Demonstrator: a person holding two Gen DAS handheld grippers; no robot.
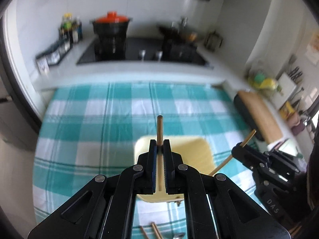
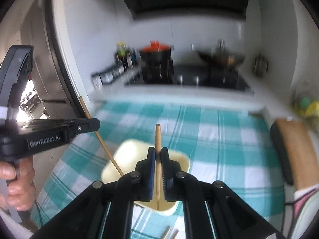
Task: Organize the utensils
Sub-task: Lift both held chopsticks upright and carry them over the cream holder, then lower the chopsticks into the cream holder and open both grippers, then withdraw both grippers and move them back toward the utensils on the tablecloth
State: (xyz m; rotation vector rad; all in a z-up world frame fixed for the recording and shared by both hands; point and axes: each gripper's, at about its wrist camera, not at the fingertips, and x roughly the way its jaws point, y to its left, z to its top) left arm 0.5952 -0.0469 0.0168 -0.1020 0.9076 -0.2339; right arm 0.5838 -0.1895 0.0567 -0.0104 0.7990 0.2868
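Above the yellow tray [image 1: 191, 151], each gripper, left [image 1: 159, 147] and right [image 2: 158, 155], pinches 1 chopstick [image 1: 159, 127] pointing forward; only the right wrist view shows a hand [image 2: 18, 183].

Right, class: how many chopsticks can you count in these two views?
4: one chopstick in the left gripper, one in the right gripper, two loose on the cloth. More may be hidden.

The left hand-held gripper [image 1: 160, 146] pointed forward and downward, its jaws closed tight on a thin wooden stick. The right hand-held gripper [image 2: 158, 155] was tilted downward alike, jaws pinching a second stick. In the right wrist view, a bare hand [image 2: 15, 181] wrapped the left gripper's handle, fingers [image 2: 8, 172] curled.
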